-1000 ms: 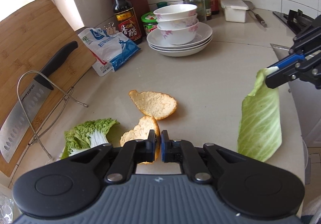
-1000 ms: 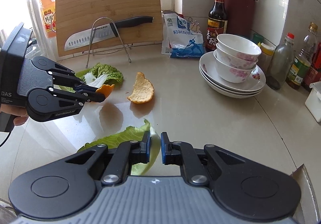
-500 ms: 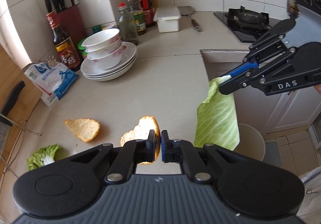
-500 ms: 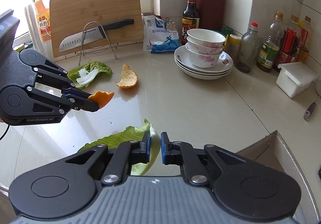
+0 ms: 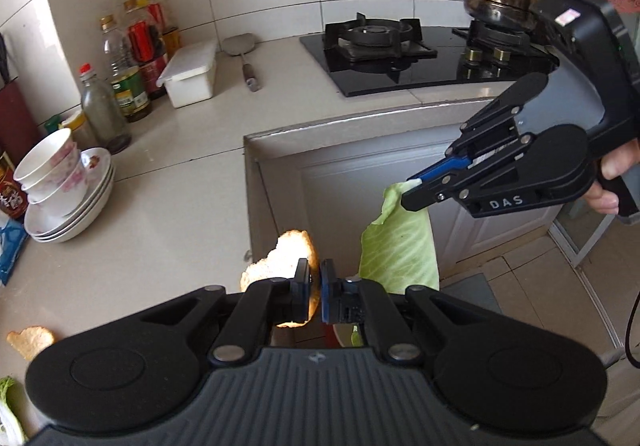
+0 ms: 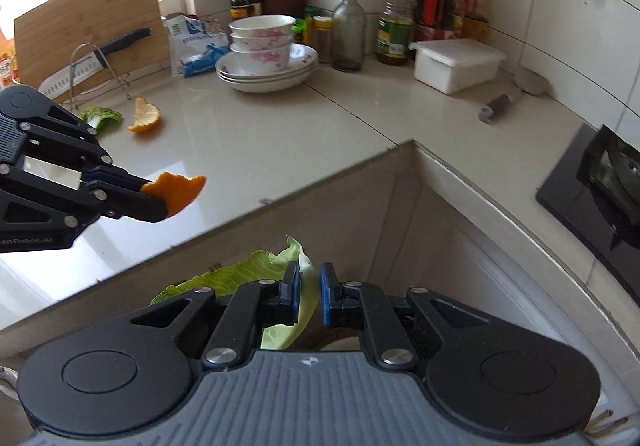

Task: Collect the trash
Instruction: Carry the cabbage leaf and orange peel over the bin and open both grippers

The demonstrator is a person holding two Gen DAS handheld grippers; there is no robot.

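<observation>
Left wrist view: my left gripper (image 5: 315,288) is clamped on an orange peel (image 5: 286,254) out past the counter (image 5: 192,214) edge. At 2 o'clock my right gripper (image 5: 408,196) pinches a hanging cabbage leaf (image 5: 400,246).

Right wrist view: cabbage leaf sits between my blue pads (image 6: 327,294). At 9 o'clock the left gripper carries its peel. A second peel (image 6: 145,117) and a leafy scrap (image 6: 102,116) lie on the counter at 10 o'clock.
</observation>
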